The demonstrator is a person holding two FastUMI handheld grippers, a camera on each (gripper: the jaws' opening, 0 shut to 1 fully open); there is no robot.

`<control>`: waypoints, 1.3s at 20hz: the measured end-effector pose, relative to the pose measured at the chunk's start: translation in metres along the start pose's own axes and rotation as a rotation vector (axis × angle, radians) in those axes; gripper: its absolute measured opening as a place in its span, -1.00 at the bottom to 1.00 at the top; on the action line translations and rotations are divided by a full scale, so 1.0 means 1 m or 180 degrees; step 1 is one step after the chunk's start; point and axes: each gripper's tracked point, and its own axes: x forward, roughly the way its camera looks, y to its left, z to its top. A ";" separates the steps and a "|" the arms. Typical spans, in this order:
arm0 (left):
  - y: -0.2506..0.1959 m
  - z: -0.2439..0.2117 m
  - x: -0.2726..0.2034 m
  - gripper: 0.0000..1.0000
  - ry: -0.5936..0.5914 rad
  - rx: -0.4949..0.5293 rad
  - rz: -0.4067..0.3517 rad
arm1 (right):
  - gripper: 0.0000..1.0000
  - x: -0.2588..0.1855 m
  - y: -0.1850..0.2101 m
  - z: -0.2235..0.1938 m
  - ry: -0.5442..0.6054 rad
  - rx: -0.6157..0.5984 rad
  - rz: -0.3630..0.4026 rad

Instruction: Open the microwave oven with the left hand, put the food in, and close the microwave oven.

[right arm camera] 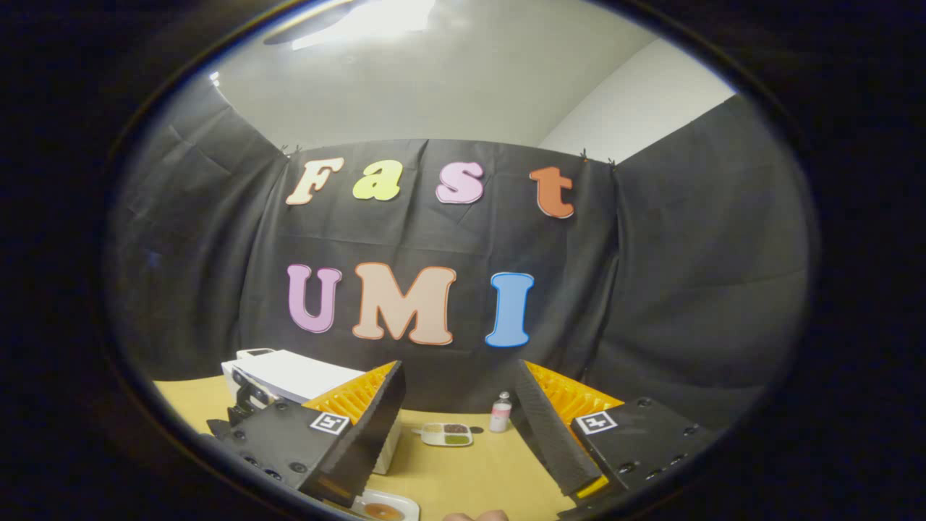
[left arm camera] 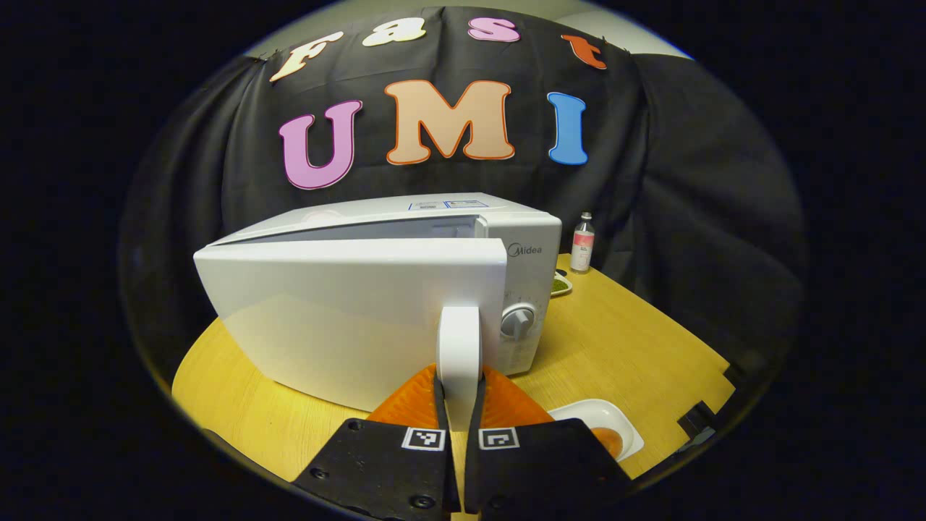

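In the left gripper view, the left hand-held gripper (left arm camera: 459, 405) is pinching the white upright handle (left arm camera: 459, 354) of the white box-shaped microwave oven (left arm camera: 532, 268). Both of its orange ribbed fingers (left arm camera: 405, 401) are pressing on the handle, one on each side. The big white door (left arm camera: 347, 318) is standing partly open, swung out toward the camera, with a dark gap showing along its top edge. The microwave oven is sitting on the yellow wooden desk (left arm camera: 636, 333). A round grey knob (left arm camera: 518, 320) is showing on its front panel, just right of the handle.

The food, something orange, is lying in a small white tray (left arm camera: 604, 427) on the desk, near the front edge and to the right of the gripper. A small clear bottle with a pink label (left arm camera: 582, 243) is standing behind the microwave oven, near the black cloth wall. A white dish with green bits (left arm camera: 560, 284) is peeking out beside the oven.

In the right gripper view, the right hand-held gripper (right arm camera: 463, 405) is hanging above the desk with its fingers spread wide apart, holding nothing. The white tray (right arm camera: 383, 508) is lying below it, at the bottom of the view.
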 end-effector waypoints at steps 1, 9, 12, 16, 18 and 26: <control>0.002 -0.002 -0.007 -0.94 -0.0016 0.0011 -0.0031 | 0.94 0.002 0.002 0.000 0.0003 0.0000 0.0034; 0.032 -0.032 -0.079 -0.84 0.0092 0.0092 -0.0059 | 0.94 0.016 0.035 -0.010 0.0079 0.0046 0.0279; 0.051 -0.043 -0.103 -0.84 0.0158 0.0021 0.0074 | 0.94 0.021 0.049 -0.010 0.0090 0.0063 0.0377; 0.083 -0.057 -0.135 -0.84 0.0224 -0.0071 0.0288 | 0.94 0.028 0.069 -0.012 0.0091 0.0093 0.0518; 0.101 -0.063 -0.151 -0.84 0.0228 -0.0090 0.0424 | 0.94 0.031 0.083 -0.017 0.0125 0.0105 0.0614; 0.187 -0.086 -0.203 -0.85 0.0258 -0.0344 0.0935 | 0.94 0.039 0.134 -0.031 0.0216 0.0117 0.0943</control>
